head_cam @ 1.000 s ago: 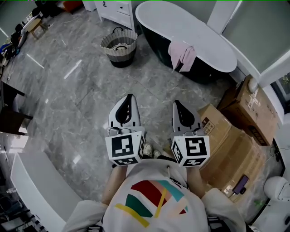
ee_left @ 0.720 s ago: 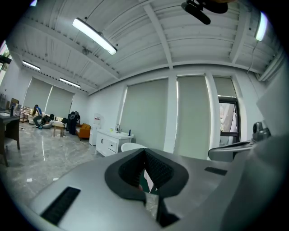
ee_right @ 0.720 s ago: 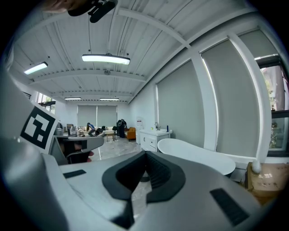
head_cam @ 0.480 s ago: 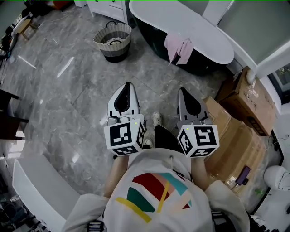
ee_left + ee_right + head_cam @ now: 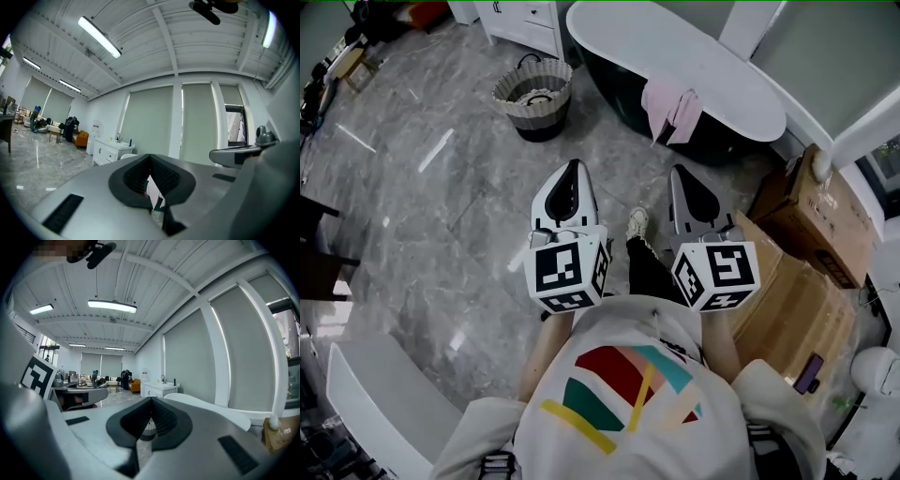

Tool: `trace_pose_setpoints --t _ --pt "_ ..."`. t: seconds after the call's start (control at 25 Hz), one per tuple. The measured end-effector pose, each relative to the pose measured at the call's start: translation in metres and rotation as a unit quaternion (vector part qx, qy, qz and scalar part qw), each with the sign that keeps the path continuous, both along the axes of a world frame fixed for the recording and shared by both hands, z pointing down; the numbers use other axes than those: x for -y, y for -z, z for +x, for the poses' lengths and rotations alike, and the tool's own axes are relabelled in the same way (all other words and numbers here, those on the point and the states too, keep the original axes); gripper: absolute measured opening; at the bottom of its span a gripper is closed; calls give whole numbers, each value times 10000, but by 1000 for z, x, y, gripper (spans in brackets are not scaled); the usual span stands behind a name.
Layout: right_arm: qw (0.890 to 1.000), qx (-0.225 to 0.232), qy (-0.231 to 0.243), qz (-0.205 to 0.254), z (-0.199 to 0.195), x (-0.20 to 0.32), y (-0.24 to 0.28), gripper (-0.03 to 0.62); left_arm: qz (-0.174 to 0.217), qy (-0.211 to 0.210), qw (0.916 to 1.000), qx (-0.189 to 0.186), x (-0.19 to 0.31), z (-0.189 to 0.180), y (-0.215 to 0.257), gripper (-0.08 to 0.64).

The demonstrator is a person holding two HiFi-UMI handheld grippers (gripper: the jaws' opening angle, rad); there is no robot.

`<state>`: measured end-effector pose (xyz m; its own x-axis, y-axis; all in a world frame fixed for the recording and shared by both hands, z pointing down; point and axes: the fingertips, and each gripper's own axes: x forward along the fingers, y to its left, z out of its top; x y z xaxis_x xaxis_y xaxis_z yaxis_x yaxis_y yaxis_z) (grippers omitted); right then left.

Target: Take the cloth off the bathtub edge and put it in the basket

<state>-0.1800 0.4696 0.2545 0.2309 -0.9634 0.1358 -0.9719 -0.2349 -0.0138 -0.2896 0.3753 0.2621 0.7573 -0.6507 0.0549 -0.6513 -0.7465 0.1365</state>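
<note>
A pink cloth (image 5: 672, 111) hangs over the near edge of the black-and-white bathtub (image 5: 694, 66) at the top of the head view. A woven basket (image 5: 532, 97) stands on the floor left of the tub. My left gripper (image 5: 574, 170) and right gripper (image 5: 680, 175) are held side by side in front of the person's body, well short of the tub, both shut with nothing in them. In the left gripper view the cloth (image 5: 152, 193) shows through the notch between the jaws. The right gripper view shows the tub's white rim (image 5: 206, 408) and the basket (image 5: 148, 430).
Cardboard boxes (image 5: 811, 225) are stacked at the right beside the tub's end. A white cabinet (image 5: 530, 19) stands beyond the basket. A white counter (image 5: 380, 394) lies at the lower left. The person's shoe (image 5: 637, 223) steps forward on the grey marble floor (image 5: 441, 206).
The person has stepped toward the bathtub. Both grippers have shifted slightly forward and right, still shut. The cloth and basket sit a little nearer in view.
</note>
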Motion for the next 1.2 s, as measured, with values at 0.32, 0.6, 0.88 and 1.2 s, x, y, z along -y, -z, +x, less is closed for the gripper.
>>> trace_pose_setpoints --t 0.32,0.6,0.88,1.2 --pt "9997 -95 -29 223 54 47 1 11 206 -204 9995 143 35 62 -8 17" --pt "9997 -74 -106 202 139 111 -3 11 285 -358 9986 254 98 157 -11 17" --pt "9999 -25 -134 89 233 182 5 11 -125 -588 9982 4 165 252 3 17" --pt "9987 42 -509 0 323 233 6 11 715 -569 9951 385 213 325 18 17"
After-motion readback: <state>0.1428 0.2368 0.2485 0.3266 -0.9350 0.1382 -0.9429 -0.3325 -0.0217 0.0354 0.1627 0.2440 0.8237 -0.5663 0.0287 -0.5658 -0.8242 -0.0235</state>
